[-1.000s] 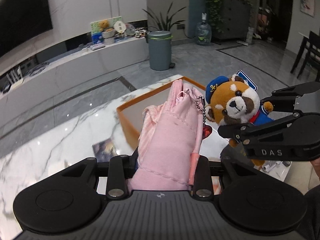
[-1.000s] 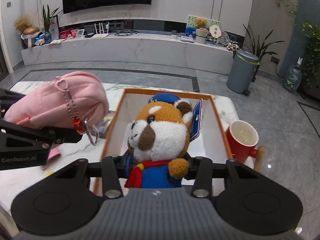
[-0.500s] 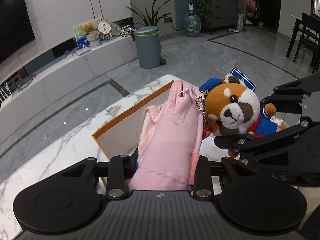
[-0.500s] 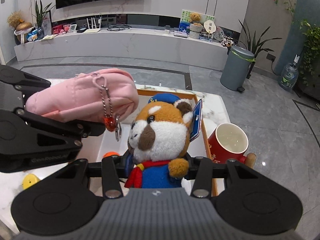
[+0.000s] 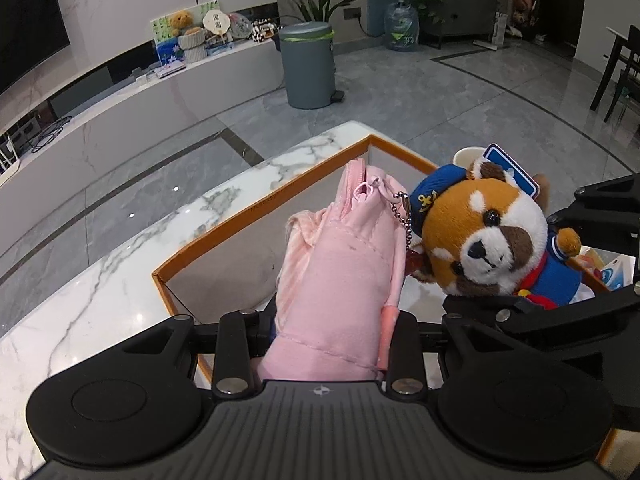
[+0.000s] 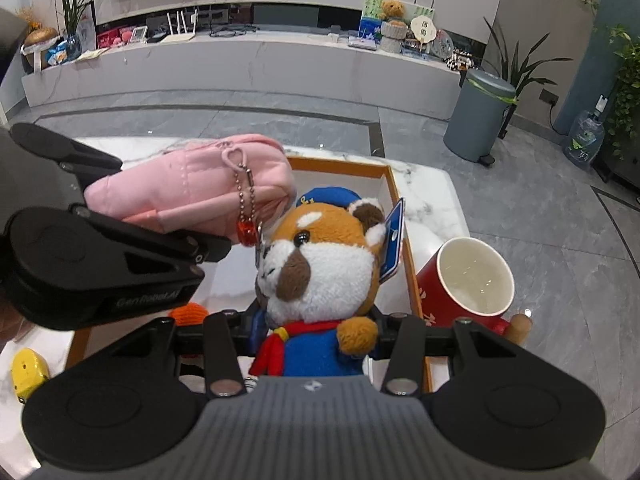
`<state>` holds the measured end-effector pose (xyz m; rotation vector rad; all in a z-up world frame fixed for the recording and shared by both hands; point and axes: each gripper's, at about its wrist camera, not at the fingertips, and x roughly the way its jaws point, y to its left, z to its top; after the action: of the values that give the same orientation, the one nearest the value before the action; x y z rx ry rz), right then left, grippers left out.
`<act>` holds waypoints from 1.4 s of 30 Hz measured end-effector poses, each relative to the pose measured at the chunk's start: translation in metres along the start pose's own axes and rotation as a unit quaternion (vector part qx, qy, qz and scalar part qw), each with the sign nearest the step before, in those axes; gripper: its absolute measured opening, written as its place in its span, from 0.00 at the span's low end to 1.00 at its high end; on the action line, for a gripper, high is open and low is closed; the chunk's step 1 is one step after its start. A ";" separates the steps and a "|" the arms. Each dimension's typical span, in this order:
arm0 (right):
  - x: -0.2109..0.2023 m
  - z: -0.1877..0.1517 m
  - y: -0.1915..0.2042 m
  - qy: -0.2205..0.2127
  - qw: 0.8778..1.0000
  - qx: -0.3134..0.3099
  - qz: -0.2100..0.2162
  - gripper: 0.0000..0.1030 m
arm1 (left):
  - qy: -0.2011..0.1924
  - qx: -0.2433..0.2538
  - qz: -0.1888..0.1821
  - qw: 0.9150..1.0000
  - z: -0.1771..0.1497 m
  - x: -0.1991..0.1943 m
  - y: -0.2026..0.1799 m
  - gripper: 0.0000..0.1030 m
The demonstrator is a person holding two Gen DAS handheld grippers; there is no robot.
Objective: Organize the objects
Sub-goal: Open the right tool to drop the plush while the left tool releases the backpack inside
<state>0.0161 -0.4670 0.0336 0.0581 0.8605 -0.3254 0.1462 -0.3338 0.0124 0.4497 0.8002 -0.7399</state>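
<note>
pink pouch, plush, seemingly above box

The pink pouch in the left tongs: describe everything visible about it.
The pink pouch is soft, quilted-looking fabric with stitched seams and a zipped top. A heart-shaped pull carries a ball chain ending in a red charm. It is clamped in the left tongs, held in the air over the orange-rimmed box, lying roughly level in the right view. Its chain end hangs against the plush toy in the right tongs.

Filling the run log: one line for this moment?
left tool: holds pink pouch | right tool: holds plush | both above orange box
</note>
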 end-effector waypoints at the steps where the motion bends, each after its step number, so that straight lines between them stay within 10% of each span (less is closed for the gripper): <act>1: 0.004 0.000 -0.001 0.004 1.000 0.000 0.000 0.46 | 0.003 0.002 0.002 1.000 0.001 0.003 0.000 0.37; 42: 0.077 -0.003 0.012 0.099 0.994 -0.033 0.010 0.47 | 0.094 0.101 0.051 0.989 -0.016 0.039 -0.026 0.47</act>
<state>0.0643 -0.4753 -0.0271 0.0373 1.0665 -0.2758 0.1375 -0.3575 -0.0302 0.7455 0.8755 -0.6927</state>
